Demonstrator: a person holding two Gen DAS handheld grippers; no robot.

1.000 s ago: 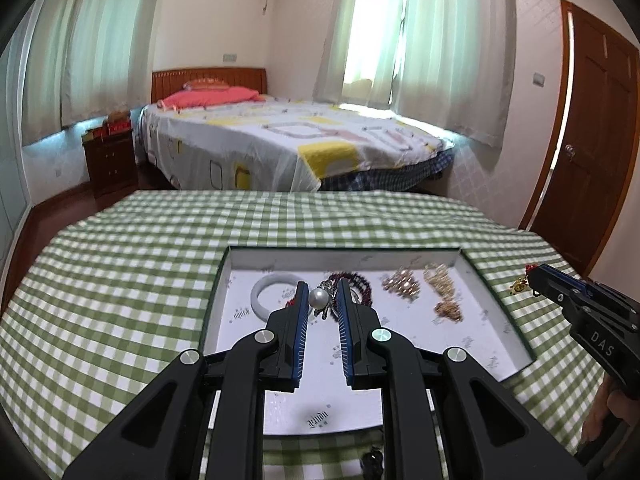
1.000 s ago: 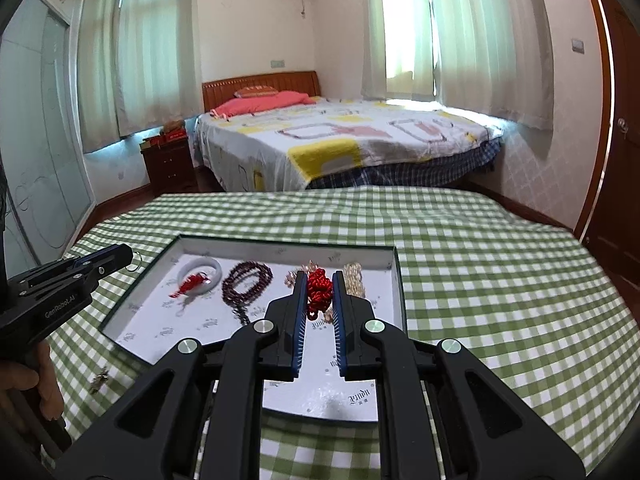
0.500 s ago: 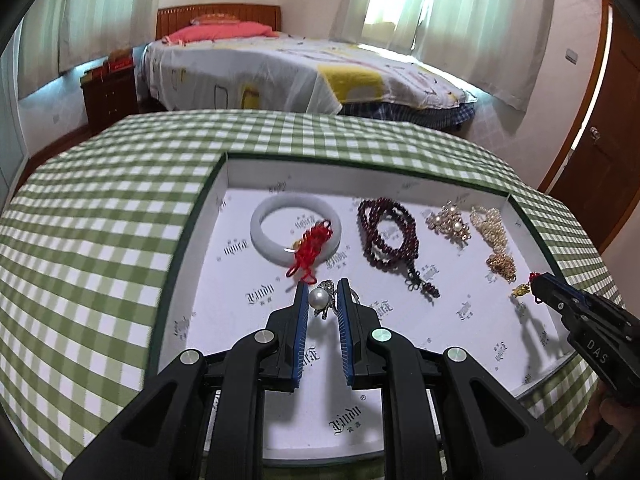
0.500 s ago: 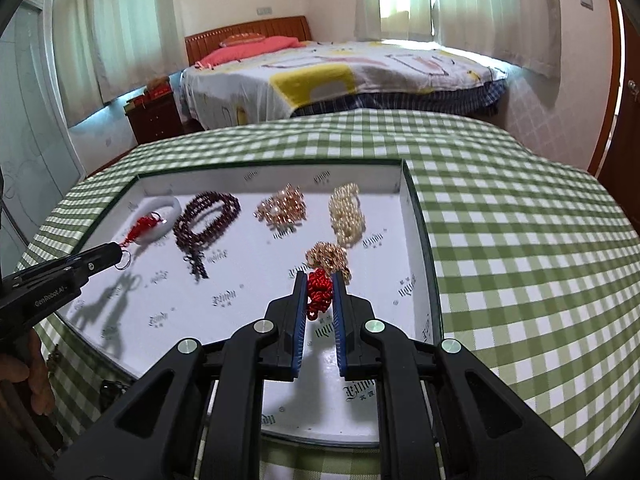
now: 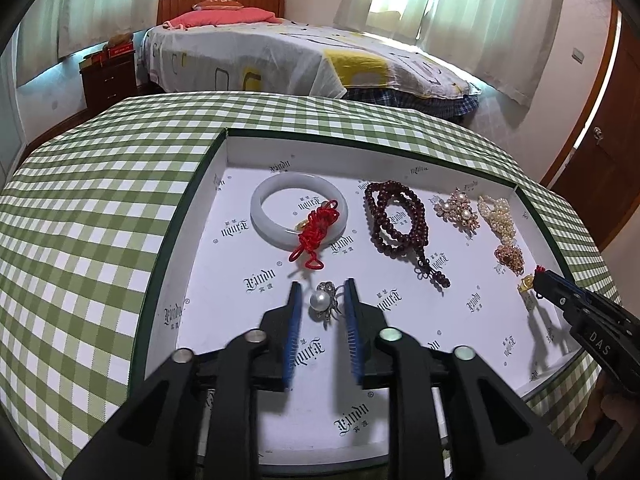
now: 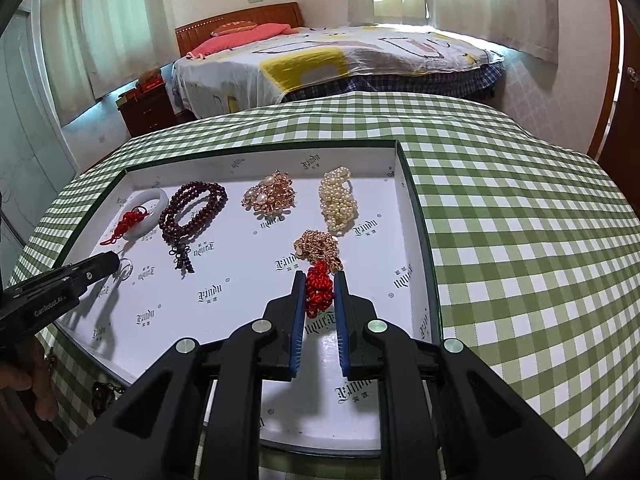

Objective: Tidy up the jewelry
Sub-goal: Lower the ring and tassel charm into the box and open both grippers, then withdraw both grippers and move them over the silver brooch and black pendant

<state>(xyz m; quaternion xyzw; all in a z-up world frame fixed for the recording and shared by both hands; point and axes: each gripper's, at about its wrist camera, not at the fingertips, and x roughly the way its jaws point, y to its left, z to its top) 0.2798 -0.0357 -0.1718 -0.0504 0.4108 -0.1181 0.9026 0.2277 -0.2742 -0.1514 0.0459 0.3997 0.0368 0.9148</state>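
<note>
Left wrist view looks down into a shallow white tray (image 5: 192, 240) with a dark green rim, its lining printed with small logos, set on a desk (image 5: 100, 184) draped in green-and-white check cloth. The left claw (image 5: 323, 300) stands spread, and between its blue pads lies a pearl ring (image 5: 325, 302): one round white pearl on a silvery setting, resting on the tray floor with a gap to each pad. Just beyond the ring sits a milky white bangle (image 5: 298, 216), with a red knotted cord (image 5: 316, 234) draped over its near edge. To the right of the bangle lie dark red-brown prayer beads (image 5: 396, 224) coiled in loops with a tassel end, then a gold-and-pearl brooch (image 5: 458, 210), a bunched pearl strand (image 5: 498, 218), and a heap of gold chain (image 5: 509, 258) nearer the tray's right wall.

Right wrist view shows the right claw (image 6: 320, 292) pinching a second red knotted cord charm (image 6: 319, 294), which hangs between the pads over the tray's right half, just short of the gold chain (image 6: 318, 248). A gold bead shows at its tip in the left view.
</note>
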